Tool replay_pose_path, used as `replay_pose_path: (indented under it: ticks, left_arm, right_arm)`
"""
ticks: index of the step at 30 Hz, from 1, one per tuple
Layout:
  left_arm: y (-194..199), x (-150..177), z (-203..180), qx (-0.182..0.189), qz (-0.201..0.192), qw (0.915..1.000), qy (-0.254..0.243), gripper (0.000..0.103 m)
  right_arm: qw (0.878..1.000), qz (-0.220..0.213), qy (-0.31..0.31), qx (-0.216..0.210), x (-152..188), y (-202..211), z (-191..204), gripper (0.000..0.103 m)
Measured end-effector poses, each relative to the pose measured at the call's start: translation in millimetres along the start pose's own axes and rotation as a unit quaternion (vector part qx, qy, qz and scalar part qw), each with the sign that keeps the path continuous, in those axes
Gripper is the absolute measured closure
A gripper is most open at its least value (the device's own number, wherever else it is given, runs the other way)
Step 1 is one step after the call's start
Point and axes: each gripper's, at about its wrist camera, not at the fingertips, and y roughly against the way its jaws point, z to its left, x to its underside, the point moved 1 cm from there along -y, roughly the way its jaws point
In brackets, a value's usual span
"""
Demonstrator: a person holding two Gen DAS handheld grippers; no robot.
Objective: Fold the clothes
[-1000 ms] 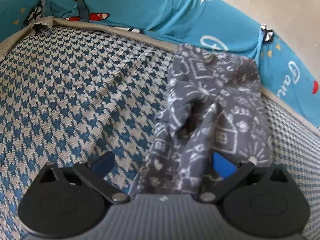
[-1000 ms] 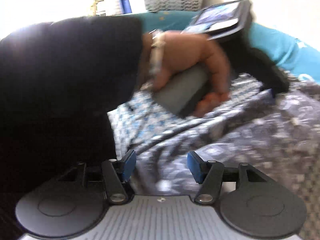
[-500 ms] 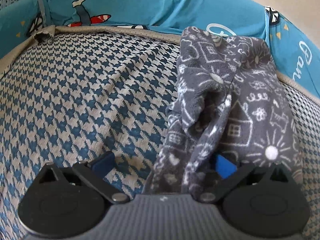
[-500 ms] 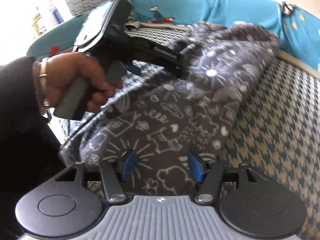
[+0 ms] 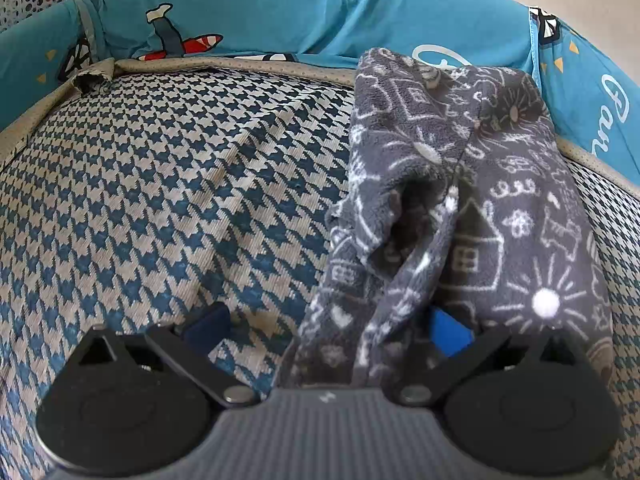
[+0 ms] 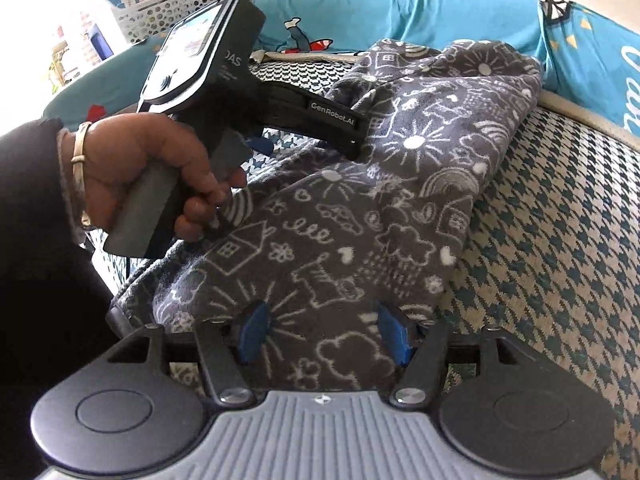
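Fleece garment [image 5: 472, 216], grey with white doodles of houses, suns and clouds, lies bunched on a blue-and-cream houndstooth mattress [image 5: 168, 184], and both tools are at it. From the left wrist view, the left tool [image 5: 326, 330] has its fingers spread wide and clamps nothing: its left pad [image 5: 206, 324] sits over bare houndstooth, while the right pad [image 5: 450, 332] is tucked against a hanging fold of the cloth, which drapes down into the gap between the fingers. Ahead and to the right of this tool the garment rises in a rumpled heap with a dark hollow in its middle, its far end reaching the beige piped edge of the mattress. From the right wrist view, the right tool [image 6: 324, 338] is also released, both blue pads [image 6: 254, 330] resting apart on the flat near end of the fleece. Up and to the left of it, the person's left hand [image 6: 148, 168], wearing a pale bangle, grips the handle of the left tool, whose black nose touches the garment. Beyond the heap a turquoise bumper [image 5: 280, 8] with cartoon prints rings the mattress. Behind that, a white perforated basket [image 6: 172, 4] stands at far left.
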Motion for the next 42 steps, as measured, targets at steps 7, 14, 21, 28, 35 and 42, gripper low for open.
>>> replay_pose_path:
  ticks: [7, 14, 21, 28, 35, 42]
  left_arm:
    - [19.8, -5.2, -2.3, 0.024, -0.008, 0.9986, 0.047, 0.000]
    - [37.4, 1.6, -45.5, 0.080, -0.027, 0.9959, -0.034, 0.000]
    - [13.8, 23.0, -86.9, 0.051, 0.002, 0.9906, -0.127, 0.000]
    - [10.9, 26.9, -94.2, 0.039, -0.003, 0.9902, -0.134, 0.000]
    - [10.2, 26.1, -90.3, 0.045, -0.006, 0.9902, -0.132, 0.000]
    - [38.8, 19.3, -76.5, 0.086, -0.030, 0.9918, -0.089, 0.000]
  right_arm:
    - [1.000, -0.005, 0.003, 0.002, 1.8, -1.6, 0.6, 0.042]
    - [1.000, -0.008, -0.010, -0.002, 3.1, -4.0, -1.1, 0.040]
    - [1.000, -0.004, -0.013, 0.002, 1.4, -4.3, 2.0, 0.039]
    - [1.000, -0.001, -0.022, 0.004, -0.1, -2.8, 2.8, 0.039]
    - [1.000, 0.000, -0.011, 0.010, -2.5, -2.6, 6.8, 0.039]
    - [1.000, 0.012, 0.000, -0.029, -7.9, 5.1, -5.5, 0.039]
